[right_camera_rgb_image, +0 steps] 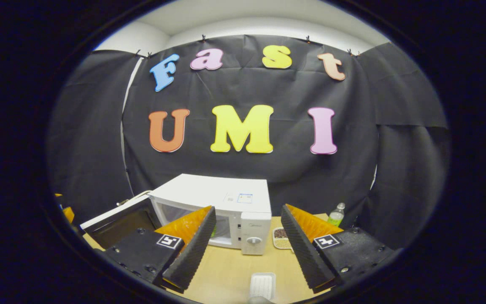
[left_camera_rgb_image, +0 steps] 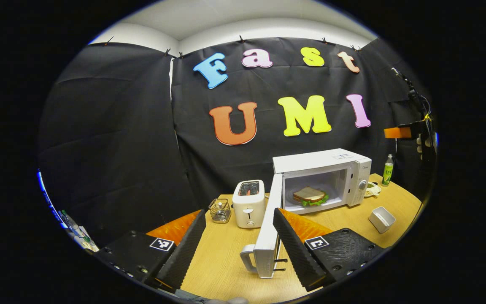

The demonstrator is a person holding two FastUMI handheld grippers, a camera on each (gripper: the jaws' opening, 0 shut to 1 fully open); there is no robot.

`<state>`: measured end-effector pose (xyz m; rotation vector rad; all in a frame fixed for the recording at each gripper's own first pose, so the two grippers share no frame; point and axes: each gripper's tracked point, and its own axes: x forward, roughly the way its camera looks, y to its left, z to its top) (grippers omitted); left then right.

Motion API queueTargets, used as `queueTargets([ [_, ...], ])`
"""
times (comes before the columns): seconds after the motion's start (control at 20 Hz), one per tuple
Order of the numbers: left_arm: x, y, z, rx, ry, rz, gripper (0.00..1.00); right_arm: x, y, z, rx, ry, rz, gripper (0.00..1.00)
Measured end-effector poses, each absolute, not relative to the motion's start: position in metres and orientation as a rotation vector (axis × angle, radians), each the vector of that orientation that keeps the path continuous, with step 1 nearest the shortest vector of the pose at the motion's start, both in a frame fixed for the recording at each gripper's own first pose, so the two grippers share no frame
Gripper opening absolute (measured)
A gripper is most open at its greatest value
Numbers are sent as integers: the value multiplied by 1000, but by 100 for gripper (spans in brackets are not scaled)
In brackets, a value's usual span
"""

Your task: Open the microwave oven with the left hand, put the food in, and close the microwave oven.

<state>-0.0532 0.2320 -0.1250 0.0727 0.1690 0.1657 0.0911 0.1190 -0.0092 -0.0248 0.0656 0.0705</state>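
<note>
Two open tools, microwave [left_camera_rgb_image: 323,177] door [left_camera_rgb_image: 266,230] swung toward left tool [left_camera_rgb_image: 238,249]

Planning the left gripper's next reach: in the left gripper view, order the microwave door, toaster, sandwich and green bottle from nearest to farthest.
1. Microwave door, open, between the fingers.
2. Toaster, just left of the door.
3. Sandwich, inside the oven.
4. Green bottle, far right by the wall.

Right gripper view: microwave [right_camera_rgb_image: 230,198] cavity mostly hidden behind own left finger [right_camera_rgb_image: 192,249]; small tray [right_camera_rgb_image: 263,285] cut off by bottom edge; dish [right_camera_rgb_image: 282,238] at table's far edge half hidden behind right finger, contents too small to tell. Left gripper view: wire basket [left_camera_rgb_image: 220,210] contents too small to tell.
</note>
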Motion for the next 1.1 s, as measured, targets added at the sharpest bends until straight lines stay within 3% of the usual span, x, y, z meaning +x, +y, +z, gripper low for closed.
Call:
queueTargets([
  [0.25,-43,238,-116,70,141,164,96,53,76,3,-62,41,9,99],
  [0.35,-39,243,-116,75,135,177,90,46,69,0,-43,53,-3,99],
  [0.45,-38,257,-117,110,130,207,79,42,65,-1,-35,60,-11,99],
  [0.5,-37,259,-121,118,137,207,65,42,64,-5,-34,68,-17,99],
  [0.6,-33,261,-136,111,176,189,57,38,65,-8,-21,79,-9,99],
  [0.85,-34,285,-176,135,253,223,1,30,59,-16,-31,105,-28,92],
  [1.1,-25,302,-224,98,318,246,0,22,51,-29,-7,154,-54,92],
])
